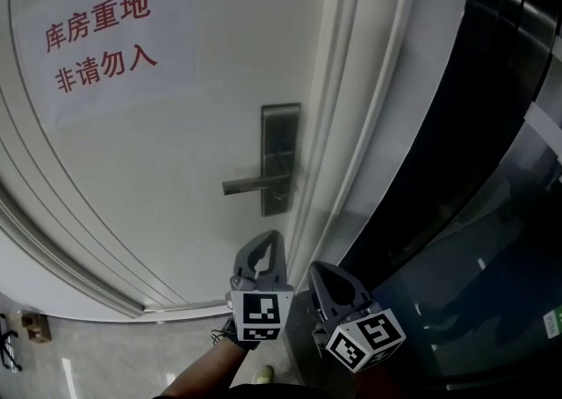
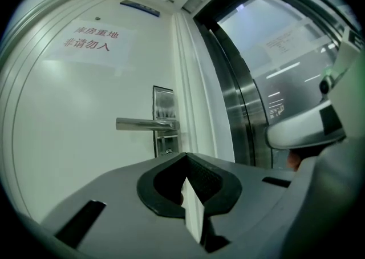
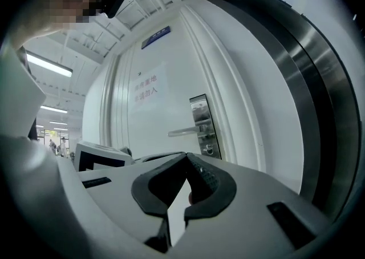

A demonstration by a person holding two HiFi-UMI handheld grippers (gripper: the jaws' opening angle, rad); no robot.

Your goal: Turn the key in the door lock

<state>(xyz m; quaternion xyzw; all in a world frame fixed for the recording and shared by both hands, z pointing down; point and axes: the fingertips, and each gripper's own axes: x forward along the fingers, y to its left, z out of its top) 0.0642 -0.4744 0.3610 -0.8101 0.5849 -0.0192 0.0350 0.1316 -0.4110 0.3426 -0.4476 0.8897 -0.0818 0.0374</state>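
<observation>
A white door carries a metal lock plate (image 1: 280,158) with a lever handle (image 1: 253,184) pointing left. Under the lever is the keyhole (image 2: 167,150), also seen as a small round metal piece (image 3: 210,149); it is too small to tell whether a key sits in it. My left gripper (image 1: 268,239) is level, a short way in front of the door and below the lock plate, jaws shut with nothing between them (image 2: 185,156). My right gripper (image 1: 320,269) hangs beside it to the right, also shut and empty (image 3: 185,155), short of the door frame.
A paper sign with red characters (image 1: 101,44) is stuck on the door's upper left. The white door frame (image 1: 351,125) runs along the lock side, with a dark steel and glass partition (image 1: 474,213) to its right. A tiled floor (image 1: 97,358) lies below.
</observation>
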